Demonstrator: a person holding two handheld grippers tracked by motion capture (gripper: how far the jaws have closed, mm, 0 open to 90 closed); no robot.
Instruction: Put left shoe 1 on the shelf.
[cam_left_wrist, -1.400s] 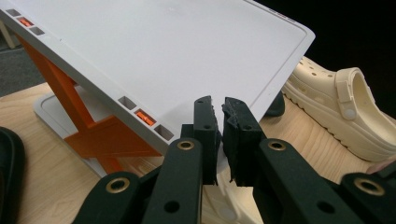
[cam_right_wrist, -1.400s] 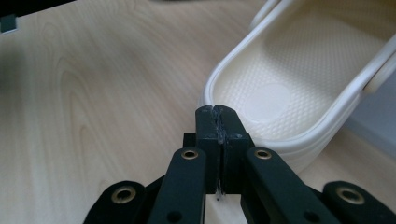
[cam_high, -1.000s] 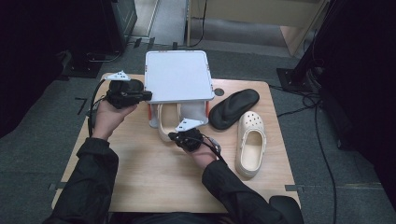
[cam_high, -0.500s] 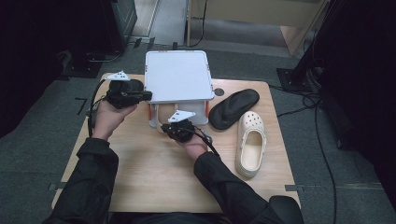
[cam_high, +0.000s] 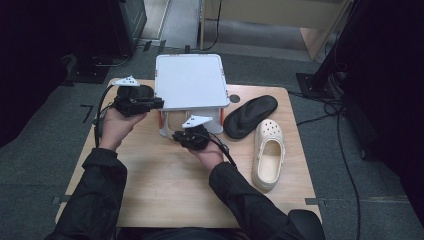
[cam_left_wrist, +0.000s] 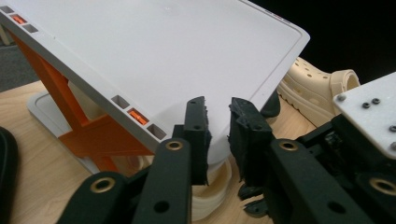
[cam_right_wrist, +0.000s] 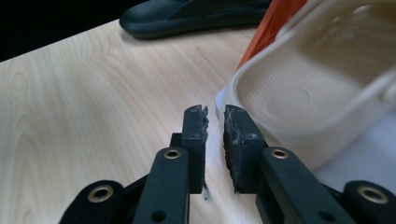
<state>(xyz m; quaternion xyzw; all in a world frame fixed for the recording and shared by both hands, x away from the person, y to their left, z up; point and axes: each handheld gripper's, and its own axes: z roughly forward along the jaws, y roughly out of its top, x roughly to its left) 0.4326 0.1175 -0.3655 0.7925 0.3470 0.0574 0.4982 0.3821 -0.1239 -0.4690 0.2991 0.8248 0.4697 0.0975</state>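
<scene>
A white shelf (cam_high: 190, 80) on orange legs (cam_left_wrist: 56, 88) stands at the back of the wooden table (cam_high: 165, 185). One cream clog (cam_right_wrist: 299, 98) lies under it, its heel sticking out at the front. My left gripper (cam_high: 157, 103) hovers at the shelf's left front corner. Its jaws have just been opening, and there is a narrow gap with nothing in it (cam_left_wrist: 217, 105). My right gripper (cam_high: 179, 135) is low in front of the shelf, beside the clog's heel. Its jaws have also just been opening and stand slightly apart, holding nothing (cam_right_wrist: 214, 112).
A second cream clog (cam_high: 267, 152) and a black sandal (cam_high: 250, 116) lie to the right of the shelf. Another black sandal (cam_right_wrist: 196, 16) lies beyond my right gripper's jaws. Cables (cam_high: 345, 130) run over the floor on the right.
My right gripper has moved left along the front of the shelf, and the protruding clog heel is now covered more by hand and gripper. The left hand has stayed put.
</scene>
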